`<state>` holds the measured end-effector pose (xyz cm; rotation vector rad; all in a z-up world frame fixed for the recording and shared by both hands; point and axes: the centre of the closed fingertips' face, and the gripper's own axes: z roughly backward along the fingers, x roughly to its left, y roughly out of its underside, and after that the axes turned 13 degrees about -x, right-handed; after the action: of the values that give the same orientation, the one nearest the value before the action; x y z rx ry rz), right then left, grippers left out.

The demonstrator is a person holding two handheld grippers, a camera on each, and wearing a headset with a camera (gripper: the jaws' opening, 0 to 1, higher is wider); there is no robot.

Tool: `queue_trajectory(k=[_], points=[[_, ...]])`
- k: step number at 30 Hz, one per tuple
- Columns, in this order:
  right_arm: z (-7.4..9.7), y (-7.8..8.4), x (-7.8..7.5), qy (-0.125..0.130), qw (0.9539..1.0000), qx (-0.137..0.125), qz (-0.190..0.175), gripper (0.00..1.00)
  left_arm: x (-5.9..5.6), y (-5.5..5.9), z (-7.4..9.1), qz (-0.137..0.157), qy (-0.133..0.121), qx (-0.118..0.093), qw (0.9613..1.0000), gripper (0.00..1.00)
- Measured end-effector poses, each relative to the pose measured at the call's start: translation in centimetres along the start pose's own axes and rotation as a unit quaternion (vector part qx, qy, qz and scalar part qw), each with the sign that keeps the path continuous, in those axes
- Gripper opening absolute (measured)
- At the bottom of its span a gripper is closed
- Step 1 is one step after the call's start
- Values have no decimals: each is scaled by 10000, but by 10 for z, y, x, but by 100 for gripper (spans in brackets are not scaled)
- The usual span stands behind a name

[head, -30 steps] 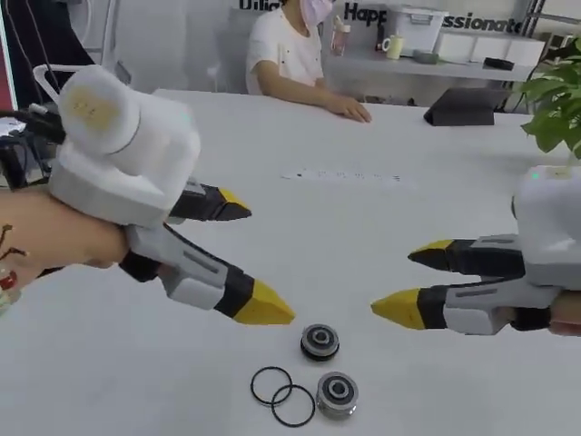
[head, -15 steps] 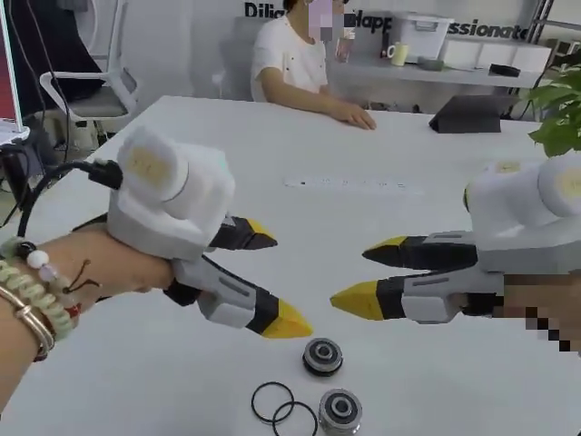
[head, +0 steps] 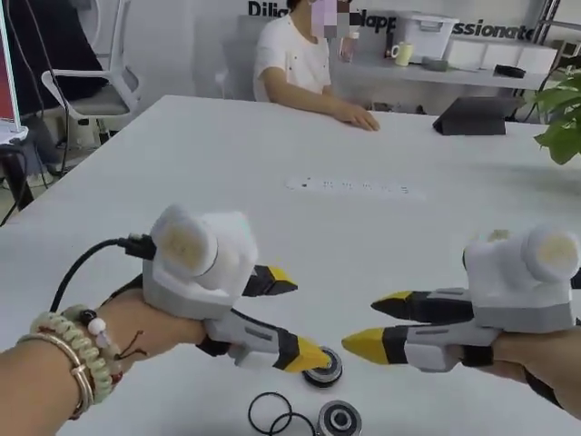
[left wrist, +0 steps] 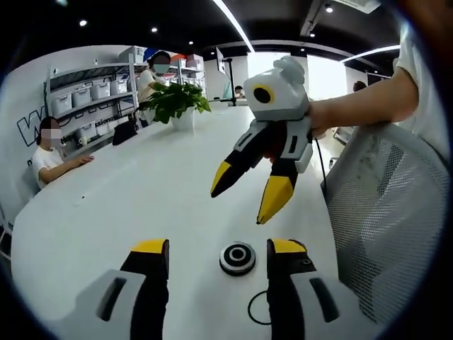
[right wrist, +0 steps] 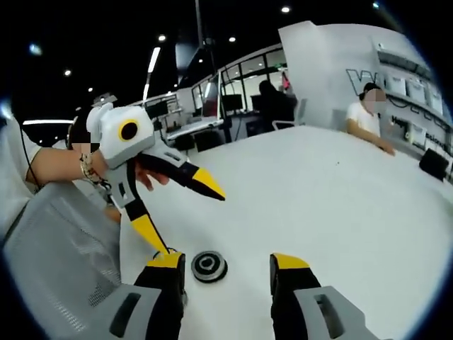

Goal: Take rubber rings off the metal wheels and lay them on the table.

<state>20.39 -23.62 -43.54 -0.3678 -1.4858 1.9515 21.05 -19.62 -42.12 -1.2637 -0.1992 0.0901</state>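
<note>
Left gripper (head: 307, 318): held low over the white counter (head: 272, 209), pointing right and toward the wheels.
Left fingers (left wrist: 148, 283): spread wide, gripping nothing; in the left gripper view the dark-rimmed wheel (left wrist: 237, 258) lies flat on the counter in the gap between them, a little ahead of the tips.
Lower left tip: in the head view its yellow end overlaps the wheel's edge; whether it touches cannot be told.
Right gripper (head: 363, 327): faces the left one from the other side, tips close to the same wheel.
Right fingers (right wrist: 290, 283): spread apart, empty; in the right gripper view the wheel sits between them, nearer the left-hand finger of that view.
Dark-rimmed wheel: a black band runs round its rim.
Silver wheel (head: 339, 420): flat on the counter just beside the first, nearer the person, its rim bare metal.
Rings (head: 272, 413): two thin black loops lying flat and overlapping, just left of the silver wheel.
Wrist: beaded bracelets (head: 77, 359) behind the left gripper; a black cable (head: 86, 263) runs from its body.
Background: a person (head: 290, 59) sits at the far side of the counter; a plant (head: 563, 118) stands at the right edge.
</note>
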Motion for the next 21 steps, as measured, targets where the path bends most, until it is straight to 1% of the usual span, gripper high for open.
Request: queue_trajectory(k=[2,3,5,7,9,10,11,12,14,15,17,19,20,21], points=[[0,13,4,-90,9996,263,26,46,0,2,-1,12,-8,-2,10000,50],[0,15,4,-110,9995,285,56,45,0,3,-1,55,5,-19,10000,50],[-1,18,6,-131,9994,309,46,45,1,5,-1,197,-62,-83,9998,50],[-1,18,7,-150,9994,313,16,45,1,8,-2,236,-84,-63,9997,50],[-2,21,9,-173,9991,376,46,45,-3,12,-3,225,-24,21,9997,49],[-2,23,10,-185,9990,407,61,44,-5,14,-4,219,7,63,9997,47],[-2,26,10,-197,9988,456,41,44,-9,18,-4,211,59,161,9996,46],[-2,26,10,-202,9987,468,40,43,-10,19,-5,200,71,177,9996,43],[-2,28,11,-212,9985,508,75,43,-17,23,-6,126,197,291,9993,40],[-2,29,13,-227,9983,533,90,43,-19,25,-8,91,216,339,9991,38],[-3,31,15,-264,9980,564,106,42,-22,26,-10,56,229,371,9990,36],[-4,34,17,-299,9975,626,150,41,-25,25,-13,39,239,367,9990,33],[-5,36,18,-304,9973,652,164,41,-26,23,-15,31,283,347,9990,31],[-5,37,18,-311,9971,670,172,40,-26,22,-16,28,267,312,9992,29]])
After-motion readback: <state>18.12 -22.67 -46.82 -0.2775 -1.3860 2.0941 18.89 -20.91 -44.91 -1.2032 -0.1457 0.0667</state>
